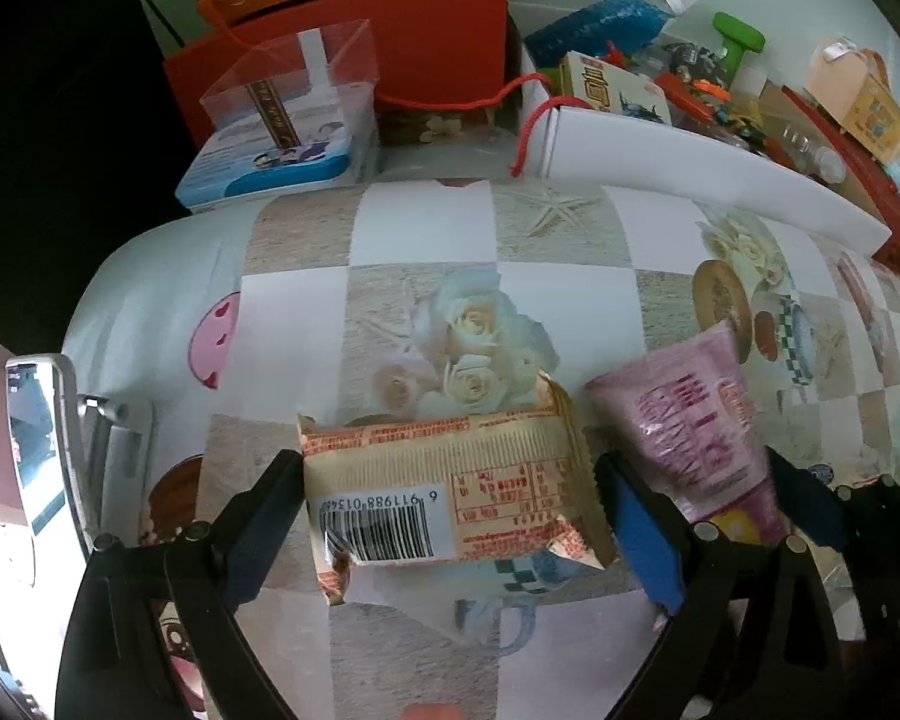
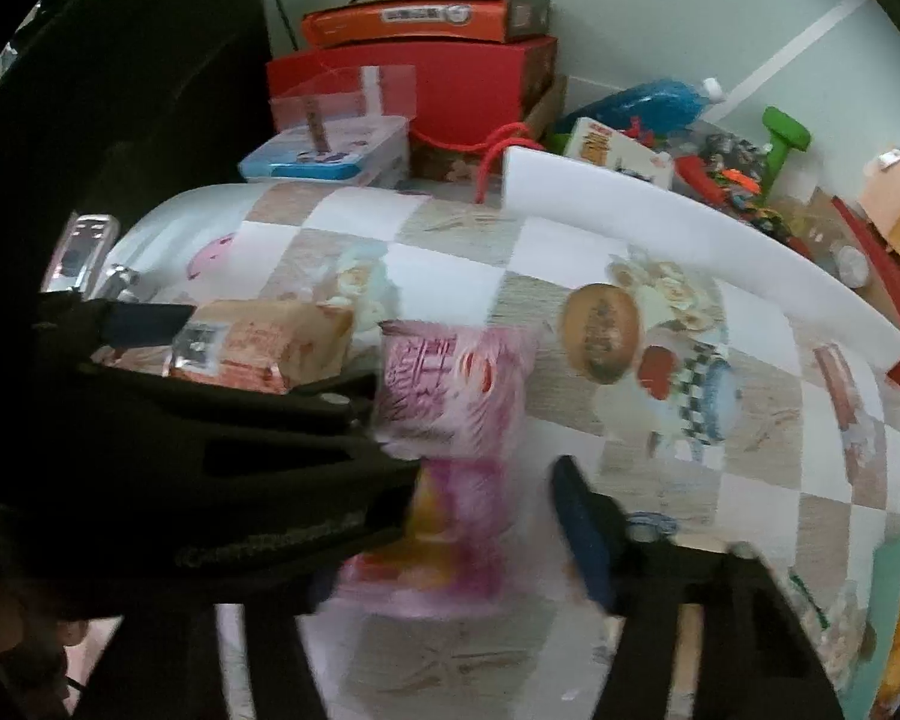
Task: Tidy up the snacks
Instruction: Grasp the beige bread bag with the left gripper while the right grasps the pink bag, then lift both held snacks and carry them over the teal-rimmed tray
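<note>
Nearest, the left hand-held gripper [image 1: 450,516] straddles a tan snack packet [image 1: 450,492] lying flat on the desk [image 1: 426,228], barcode side up; its jaws stand wide, each dark finger just beside a packet end with a sliver of patterned cloth showing, so it is released and grips nothing yet. Just beside it, to its right, the right hand-held gripper [image 2: 486,516] brackets a pink snack packet [image 2: 450,420]. That view is blurred; the blue-padded finger [image 2: 582,528] stands clear of the packet with a gap between, while the other finger is hidden behind the dark body of the left tool, so it reads as not yet clamped. The two packets lie close, and the two tools nearly touch between them. Judgement: the step in hand is a paired pick-up. To do it well, settle each pair of fingers low on the packet's body, not the crimped ends, close slowly so the wrapper does not skid, and keep the tools from knocking each other. Farther back along the desk edge sit a white board [image 1: 690,162], a clear box [image 1: 294,78] on a blue tin, red boxes [image 1: 390,48] and a jumble of toys.
</note>
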### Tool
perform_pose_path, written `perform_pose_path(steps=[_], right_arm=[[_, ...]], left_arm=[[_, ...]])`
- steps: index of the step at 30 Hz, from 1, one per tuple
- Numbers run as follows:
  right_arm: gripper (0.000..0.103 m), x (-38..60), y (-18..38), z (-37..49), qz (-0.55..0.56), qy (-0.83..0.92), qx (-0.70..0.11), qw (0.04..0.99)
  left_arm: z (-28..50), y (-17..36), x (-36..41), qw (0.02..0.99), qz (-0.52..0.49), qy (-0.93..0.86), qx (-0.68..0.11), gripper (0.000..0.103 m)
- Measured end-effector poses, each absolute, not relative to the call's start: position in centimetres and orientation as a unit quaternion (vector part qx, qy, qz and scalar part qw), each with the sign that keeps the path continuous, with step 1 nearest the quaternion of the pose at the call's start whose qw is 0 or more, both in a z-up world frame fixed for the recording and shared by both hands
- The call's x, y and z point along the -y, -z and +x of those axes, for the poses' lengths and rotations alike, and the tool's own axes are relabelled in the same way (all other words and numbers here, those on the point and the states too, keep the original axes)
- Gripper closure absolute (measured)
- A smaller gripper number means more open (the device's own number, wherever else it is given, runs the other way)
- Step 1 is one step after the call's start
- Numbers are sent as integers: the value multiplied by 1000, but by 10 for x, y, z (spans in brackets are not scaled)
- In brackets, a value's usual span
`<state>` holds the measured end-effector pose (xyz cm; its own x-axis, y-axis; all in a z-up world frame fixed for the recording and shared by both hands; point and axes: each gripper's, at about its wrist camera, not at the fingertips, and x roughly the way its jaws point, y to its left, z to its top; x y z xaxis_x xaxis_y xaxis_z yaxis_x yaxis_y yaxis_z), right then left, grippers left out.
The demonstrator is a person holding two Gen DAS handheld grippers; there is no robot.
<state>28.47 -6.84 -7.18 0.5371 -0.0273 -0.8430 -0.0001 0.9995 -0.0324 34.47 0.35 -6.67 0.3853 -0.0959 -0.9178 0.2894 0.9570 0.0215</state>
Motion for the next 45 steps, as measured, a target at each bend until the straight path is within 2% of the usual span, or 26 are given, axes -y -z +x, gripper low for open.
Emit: perform_pose_path(steps=[3, 7, 11, 13, 27, 37, 45], right_arm=[[54, 81, 71, 283, -4, 15, -483, 875], [54, 91, 71, 279, 0, 23, -485, 874], [55, 95, 71, 275, -2, 24, -485, 874], [55, 96, 72, 274, -4, 25, -485, 874], [58, 99, 49, 252, 5, 17, -458, 889], [58, 110, 13, 214, 26, 21, -422, 906], [58, 128, -1, 180, 32, 45, -422, 905]], left_arm=[[347, 69, -3, 827, 86, 111, -544, 7], [349, 69, 2, 829, 93, 105, -541, 16], [350, 69, 4, 832, 91, 102, -537, 19], [350, 68, 4, 836, 92, 95, -532, 29], [333, 55, -17, 852, 27, 91, -515, 32], [295, 17, -22, 874, -3, 86, -478, 32], [261, -3, -14, 879, -22, 93, -467, 32]])
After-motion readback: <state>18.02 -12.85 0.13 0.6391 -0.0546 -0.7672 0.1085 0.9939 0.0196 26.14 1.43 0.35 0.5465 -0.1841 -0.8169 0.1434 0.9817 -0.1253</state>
